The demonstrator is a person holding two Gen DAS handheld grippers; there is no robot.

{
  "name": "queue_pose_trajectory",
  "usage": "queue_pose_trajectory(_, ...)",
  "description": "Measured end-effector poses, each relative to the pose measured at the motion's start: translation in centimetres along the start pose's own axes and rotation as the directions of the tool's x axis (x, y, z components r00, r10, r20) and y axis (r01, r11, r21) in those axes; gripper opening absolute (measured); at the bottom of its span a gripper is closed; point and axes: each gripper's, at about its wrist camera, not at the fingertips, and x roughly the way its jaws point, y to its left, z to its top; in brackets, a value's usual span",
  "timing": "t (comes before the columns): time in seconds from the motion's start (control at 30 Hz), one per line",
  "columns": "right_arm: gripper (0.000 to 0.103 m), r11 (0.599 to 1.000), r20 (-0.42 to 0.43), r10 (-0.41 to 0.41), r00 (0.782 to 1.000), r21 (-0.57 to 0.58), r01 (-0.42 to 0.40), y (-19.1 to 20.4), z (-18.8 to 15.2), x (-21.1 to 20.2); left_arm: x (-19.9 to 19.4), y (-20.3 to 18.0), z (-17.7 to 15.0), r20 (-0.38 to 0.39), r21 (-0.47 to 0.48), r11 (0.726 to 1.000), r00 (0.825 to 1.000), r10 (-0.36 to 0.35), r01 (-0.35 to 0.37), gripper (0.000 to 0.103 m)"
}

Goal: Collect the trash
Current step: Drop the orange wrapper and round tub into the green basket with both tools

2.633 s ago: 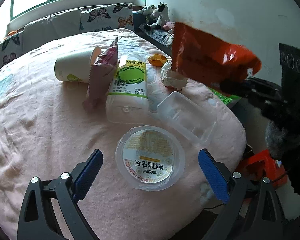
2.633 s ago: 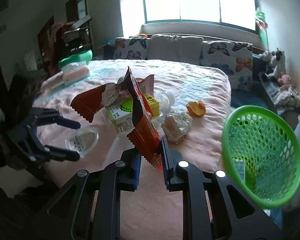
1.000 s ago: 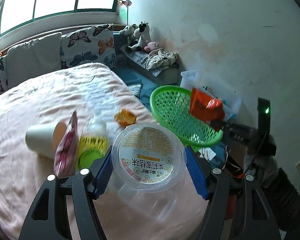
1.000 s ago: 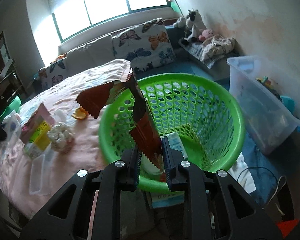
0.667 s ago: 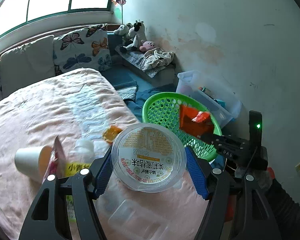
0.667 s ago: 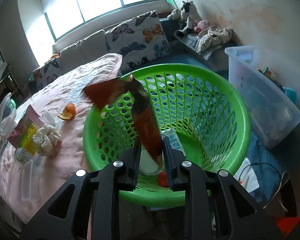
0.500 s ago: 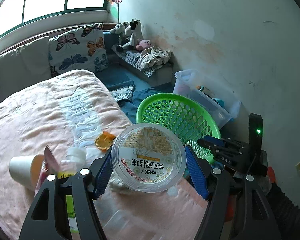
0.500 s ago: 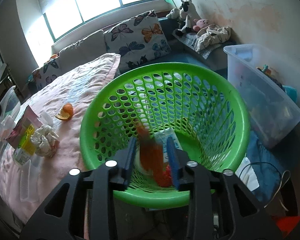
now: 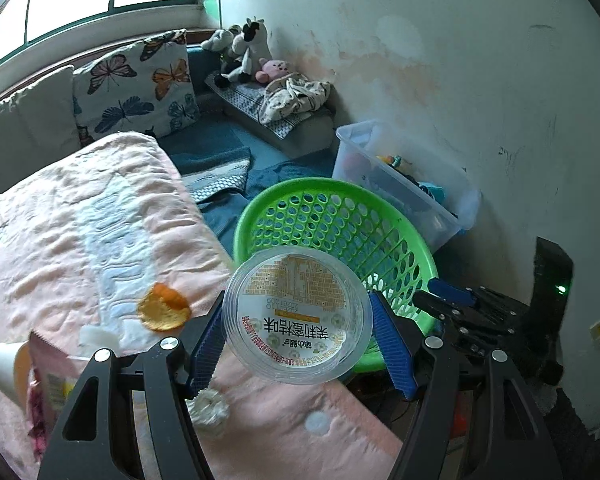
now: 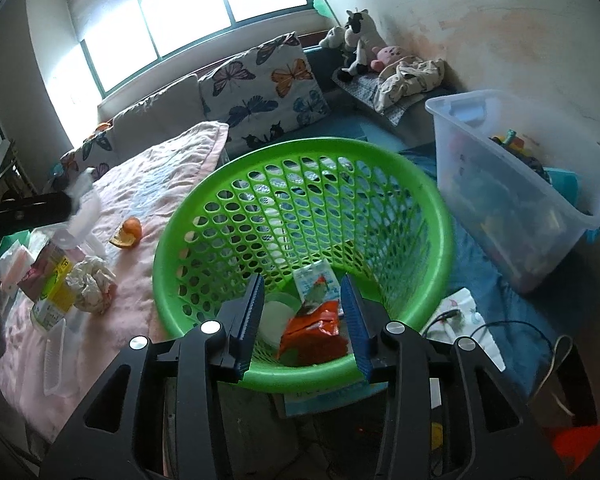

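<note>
The left hand-held gripper [image 9: 298, 346] is clamped on a clear round lidded cup [image 9: 298, 314], gripped only by its rim on either side, and holds it in the air past the corner of the bed [image 9: 80, 240] nearest the green basket [image 9: 380, 240]. The right hand-held gripper [image 10: 302, 316] hangs over the basket's near rim; its jaws have just been opening and now stand narrowly apart with nothing between them, the orange wrapper [image 10: 314, 330] lying on the basket floor beside a pale packet [image 10: 316, 280].

The main risk, as I judge it, is the release point: the cup seems to sit over the basket's near edge, not its middle, so letting go here could bounce it off the rim onto the floor. The curved plastic wall could also slip out of the pads if the wrist tilts. The two grippers are near each other (the right one shows just beyond the left one's right finger), so a collision is possible if both move at once. Orange peel [image 9: 163, 312], a crumpled tissue [image 10: 90, 286] and a paper cup [image 9: 4, 364] wait on the bed
</note>
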Motion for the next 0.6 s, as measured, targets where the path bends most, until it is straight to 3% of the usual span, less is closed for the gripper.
queue_pose_trajectory(0.1,0.043,1.0,0.011,-0.001,1.0,0.008,0.001,-0.1,-0.1,-0.6,1.4,-0.7,0.3,-0.02,0.007,1.0,1.0,-0.006,0.006,0.067)
queue_pose_trajectory(0.17,0.055,1.0,0.02,-0.004,1.0,0.016,0.004,-0.3,-0.4,-1.1,2.2,-1.2,0.6,-0.034,0.011,1.0,0.999,-0.006,0.006,0.067)
queue_pose_trajectory(0.53,0.056,1.0,0.03,-0.005,1.0,0.015,0.004,-0.5,-1.2,-2.0,6.6,-3.1,1.3,-0.107,0.012,0.999,0.994,-0.028,0.029,0.067)
queue_pose_trajectory(0.6,0.056,1.0,0.029,-0.003,1.0,0.018,0.003,-0.5,-1.3,-2.1,6.8,-3.2,1.3,-0.107,0.009,0.999,0.994,-0.03,0.031,0.075)
